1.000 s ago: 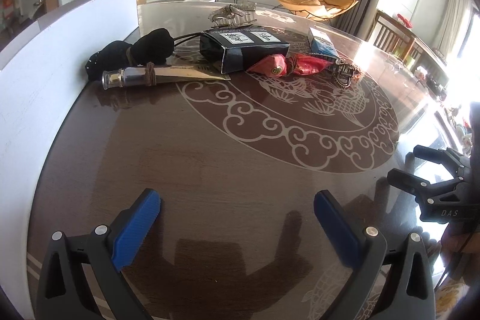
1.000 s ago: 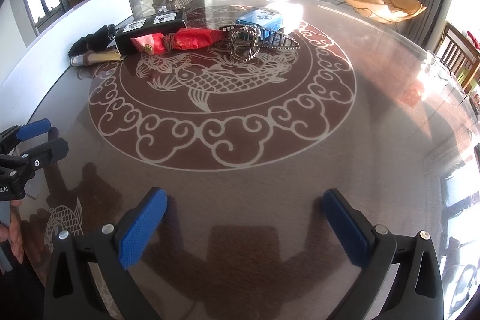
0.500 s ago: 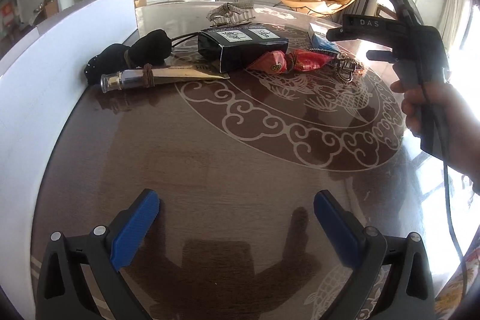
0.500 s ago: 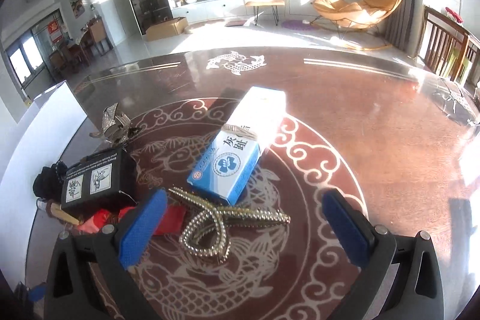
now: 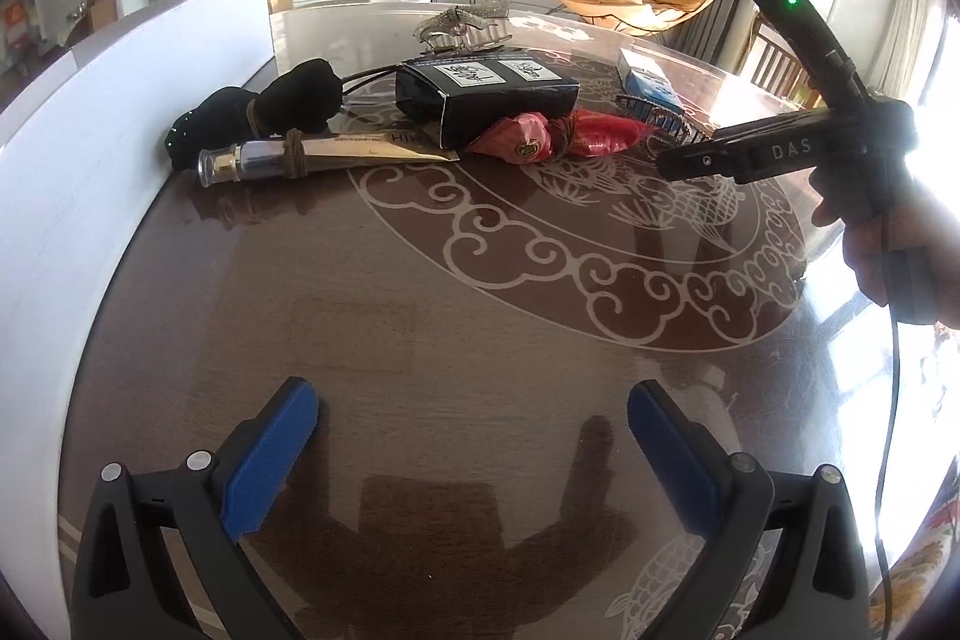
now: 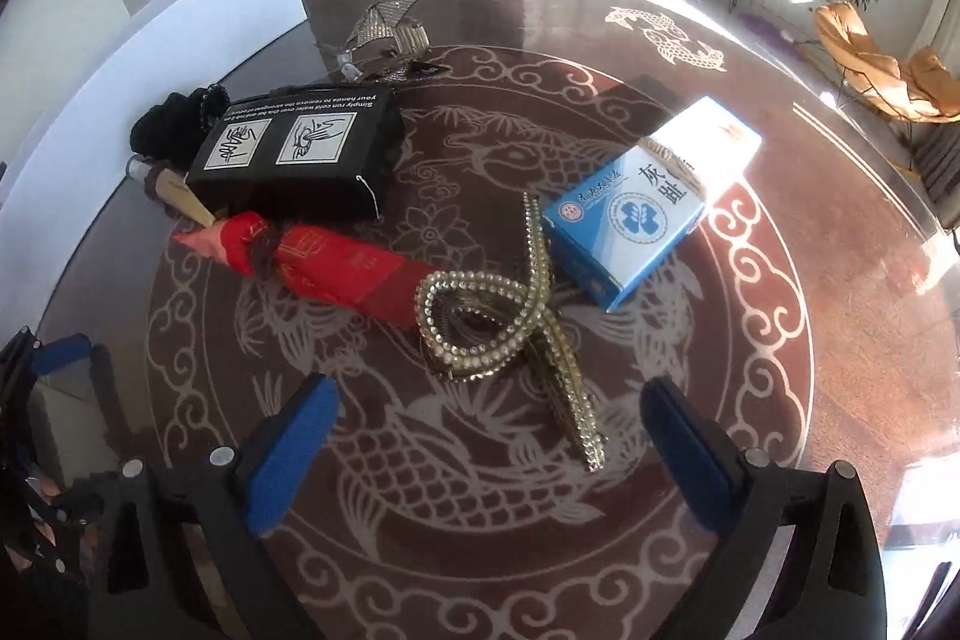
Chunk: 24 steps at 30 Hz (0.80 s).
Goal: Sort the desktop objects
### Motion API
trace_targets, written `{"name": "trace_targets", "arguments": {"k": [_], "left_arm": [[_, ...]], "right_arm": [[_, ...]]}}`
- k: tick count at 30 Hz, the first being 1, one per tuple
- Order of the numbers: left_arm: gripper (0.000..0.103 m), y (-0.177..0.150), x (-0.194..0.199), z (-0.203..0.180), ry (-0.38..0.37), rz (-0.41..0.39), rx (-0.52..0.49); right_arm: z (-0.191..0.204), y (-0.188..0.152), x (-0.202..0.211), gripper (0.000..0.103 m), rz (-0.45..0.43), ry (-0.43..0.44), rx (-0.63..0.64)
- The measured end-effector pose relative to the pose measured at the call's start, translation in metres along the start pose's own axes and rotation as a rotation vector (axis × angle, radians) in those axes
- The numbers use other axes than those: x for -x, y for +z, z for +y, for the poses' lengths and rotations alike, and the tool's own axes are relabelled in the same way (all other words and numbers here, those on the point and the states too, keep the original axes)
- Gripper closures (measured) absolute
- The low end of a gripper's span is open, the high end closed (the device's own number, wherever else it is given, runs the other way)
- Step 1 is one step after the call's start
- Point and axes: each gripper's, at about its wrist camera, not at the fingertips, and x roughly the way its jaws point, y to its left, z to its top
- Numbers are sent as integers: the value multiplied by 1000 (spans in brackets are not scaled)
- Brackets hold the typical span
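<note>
Fingers [image 5: 282, 460] of the left gripper [image 5: 474, 454] stand wide apart and empty, low over a bare stretch of worktop [image 5: 372, 316], well short of the clutter. Going left to right in its view: a black bundle [image 5: 270, 109] against the white board [image 5: 90, 142], soft and easy to pinch; a tube [image 5: 312, 154] with a metal cap, probably slick and apt to roll, best taken across its middle; a black box [image 5: 486, 91], stiff and likely light.

The right gripper [image 6: 492, 454] hovers just short of a beaded clip [image 6: 510, 316], its fingers [image 6: 288, 454] also spread with nothing between them. A red pouch [image 6: 336, 262] lies to the left, its end touching the clip; the blue box [image 6: 642, 202] sits just beside it on the right. I judge the clip rigid, knobbly and light; its long straight bar looks the surest hold.

What the black bundle is cannot be made out. The tube is mostly hidden behind the black box in the right view. A silvery piece [image 6: 390, 34] farther back is too small to identify.
</note>
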Motion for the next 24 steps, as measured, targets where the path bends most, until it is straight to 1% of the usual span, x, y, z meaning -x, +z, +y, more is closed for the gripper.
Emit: {"name": "trace_targets", "arguments": {"k": [3,5,6,7,8,9,10,12,15,17,22,24], "left_arm": [[0,-1,1,0,-1,-2,-3],[0,-2,1,-1,4,-1,-9],[0,-2,1,-2,5,-1,-10],[0,-3,2,-2,6,-1,-10],[0,-2,2,-2,6,-2,-10],[0,-2,2,-2,8,-2,-10],[0,-2,1,-2,10,0,-11],[0,-2,0,-3,16,3,-16],[0,-1,-1,-3,16,4,-19],[0,-1,-1,-2,13,3,-17],[0,-1,-3,-5,28,9,-29],[0,-1,-3,-5,31,11,-33]], "right_arm": [[-10,4,-14,1,-10,-4,-69],[-14,5,-15,3,-49,-18,-95],[-14,5,-15,9,-66,-19,-105],[-15,5,-13,29,-85,-26,-111],[-14,5,-10,37,-100,-36,-111],[-16,4,-6,44,-107,-19,-116],[-17,3,-3,47,-111,-5,-124],[-14,-2,0,47,-115,-12,-116],[-11,-19,6,54,-124,-7,-136],[-10,-36,15,54,-141,0,-169],[4,-89,40,55,-179,-49,-163],[5,-108,50,55,-191,-60,-183]]}}
